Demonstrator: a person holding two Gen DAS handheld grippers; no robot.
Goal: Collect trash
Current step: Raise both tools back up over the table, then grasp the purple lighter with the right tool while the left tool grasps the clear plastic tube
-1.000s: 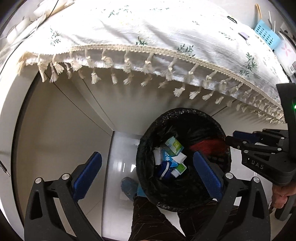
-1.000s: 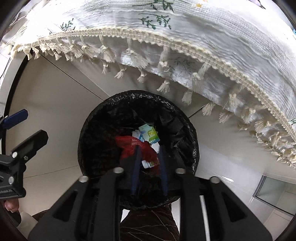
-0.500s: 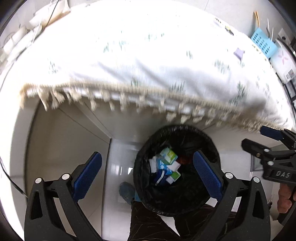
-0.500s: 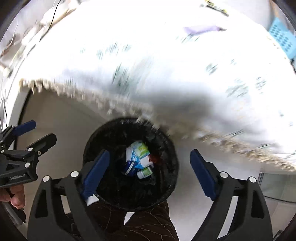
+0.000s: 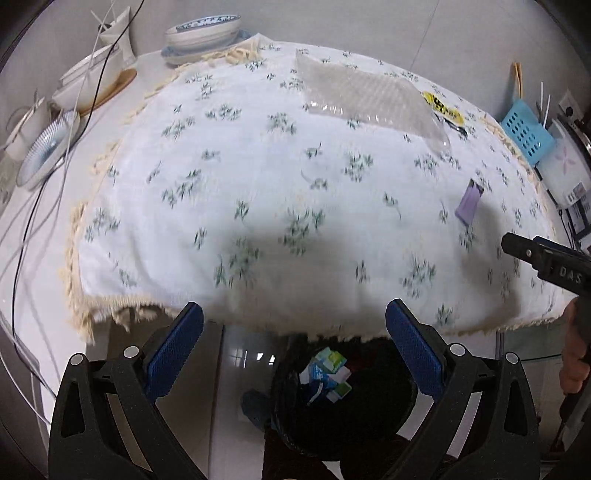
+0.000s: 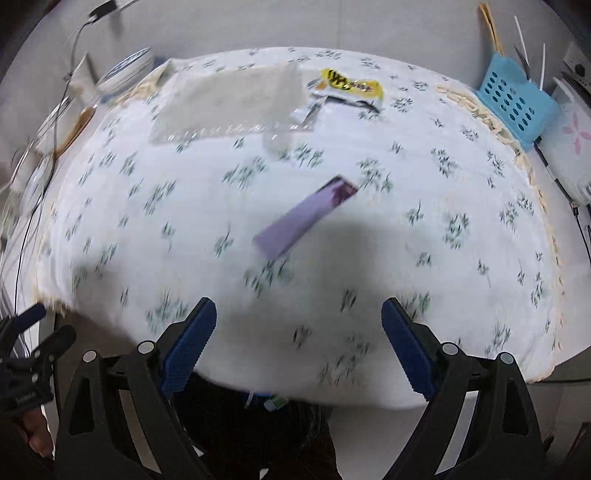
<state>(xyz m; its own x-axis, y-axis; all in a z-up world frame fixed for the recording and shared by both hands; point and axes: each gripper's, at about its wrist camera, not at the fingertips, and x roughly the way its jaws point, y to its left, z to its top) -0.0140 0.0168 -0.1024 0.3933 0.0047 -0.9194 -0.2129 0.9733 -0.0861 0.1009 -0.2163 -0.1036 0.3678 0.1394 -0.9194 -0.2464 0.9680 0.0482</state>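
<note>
A black-lined trash bin (image 5: pixel 343 417) sits on the floor under the table edge, with green and blue cartons (image 5: pixel 327 373) inside; in the right wrist view only its rim (image 6: pixel 255 410) shows. On the floral tablecloth (image 5: pixel 258 192) lie a purple wrapper (image 6: pixel 306 218), a clear bubble-wrap sheet (image 6: pixel 229 103) and a yellow packet (image 6: pixel 351 86). My left gripper (image 5: pixel 293 347) hangs open and empty above the bin. My right gripper (image 6: pixel 299 343) is open and empty over the table's near edge, with the purple wrapper ahead of it.
Bowls and plates (image 5: pixel 201 35) stand at the back left, with cables (image 5: pixel 44 177) trailing off that side. A blue perforated basket (image 6: pixel 515 99) and a white appliance (image 6: pixel 570 147) stand at the right. A person's leg and shoe (image 5: pixel 255 406) are beside the bin.
Both grippers rose from over the bin to above the tabletop. The right gripper, shut on a red piece of trash a second ago, opened and the red piece is gone from its jaws.
</note>
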